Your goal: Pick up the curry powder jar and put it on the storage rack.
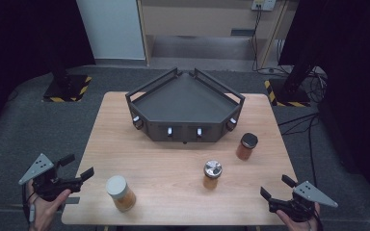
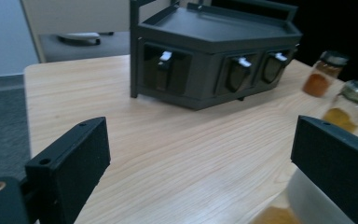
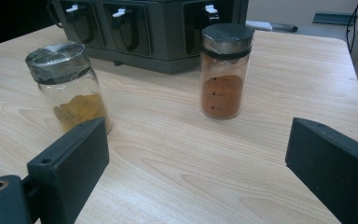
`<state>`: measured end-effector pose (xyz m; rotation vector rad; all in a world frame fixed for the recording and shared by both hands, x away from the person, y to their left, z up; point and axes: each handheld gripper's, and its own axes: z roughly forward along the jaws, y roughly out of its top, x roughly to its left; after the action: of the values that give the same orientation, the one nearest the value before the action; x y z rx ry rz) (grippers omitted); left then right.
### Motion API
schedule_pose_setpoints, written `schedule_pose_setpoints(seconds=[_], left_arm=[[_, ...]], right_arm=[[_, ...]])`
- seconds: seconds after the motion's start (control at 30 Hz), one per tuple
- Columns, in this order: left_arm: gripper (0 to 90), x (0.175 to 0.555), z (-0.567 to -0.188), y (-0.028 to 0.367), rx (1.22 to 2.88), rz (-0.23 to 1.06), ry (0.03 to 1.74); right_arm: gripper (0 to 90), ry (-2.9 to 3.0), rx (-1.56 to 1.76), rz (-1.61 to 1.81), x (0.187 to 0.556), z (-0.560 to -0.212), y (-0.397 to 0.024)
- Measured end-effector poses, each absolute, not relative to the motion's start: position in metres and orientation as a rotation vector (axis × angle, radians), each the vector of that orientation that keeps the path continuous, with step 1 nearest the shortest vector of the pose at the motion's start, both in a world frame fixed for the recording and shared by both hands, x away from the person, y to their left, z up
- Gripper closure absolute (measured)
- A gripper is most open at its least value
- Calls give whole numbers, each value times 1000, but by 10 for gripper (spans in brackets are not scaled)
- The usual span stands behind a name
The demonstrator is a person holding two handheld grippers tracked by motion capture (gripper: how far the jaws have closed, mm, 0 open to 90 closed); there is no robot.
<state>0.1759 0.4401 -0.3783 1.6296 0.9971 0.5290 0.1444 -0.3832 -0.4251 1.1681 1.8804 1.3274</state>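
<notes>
My left tongs (image 1: 80, 167) hang just off the near left corner of the bench (image 1: 173, 159), jaws spread wide with nothing between them, pointing in toward the white-lidded jar (image 1: 120, 193). That jar sits just ahead of these tongs and a little to the side of their line; in the left gripper view its pale lid (image 2: 307, 200) peeks out from behind one jaw, apart from it, not gripped. It stands upright, long axis straight up from the bench, lid on top, with yellow-brown powder in the lower part. My right tongs (image 1: 276, 186) sit at the near right edge of the bench, also released and holding nothing. Ahead of them stand two more jars, both upright on their bases: the silver-lidded jar (image 3: 69, 86), with a low heap of yellow powder, is nearer and off toward one jaw, and the dark-lidded jar (image 3: 224, 70), about half full of orange-red powder, stands farther out, roughly on the line between the jaws. Neither touches the tongs, and the two stand well apart from each other. Beyond both jars, far from either pair of tongs, the dark rack (image 1: 185, 108) rests on the far half of the bench, its row of front slots with small white tabs facing me.
</notes>
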Motion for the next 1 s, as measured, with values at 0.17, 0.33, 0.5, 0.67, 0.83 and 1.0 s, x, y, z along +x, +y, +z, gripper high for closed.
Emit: schedule_pose_setpoints(seconds=[0.17, 0.33, 0.5, 0.67, 0.83, 1.0], left_arm=[[32, 177, -364, 435, 1674, 512, 943], [32, 174, -359, 427, 1696, 482, 887], [32, 173, -357, 419, 1725, 437, 814], [32, 175, -360, 409, 1755, 407, 776], [36, 181, -372, 400, 1798, 381, 747], [43, 186, -383, 394, 1836, 381, 749]], right_arm=[[61, 1881, 1168, 1328, 144, -425, -383], [61, 1881, 1168, 1329, 144, -425, -383], [61, 1885, 1165, 1326, 145, -425, -383], [61, 1885, 1164, 1329, 145, -425, -383], [62, 1885, 1165, 1327, 145, -425, -383], [63, 1887, 1164, 1324, 145, -425, -382]])
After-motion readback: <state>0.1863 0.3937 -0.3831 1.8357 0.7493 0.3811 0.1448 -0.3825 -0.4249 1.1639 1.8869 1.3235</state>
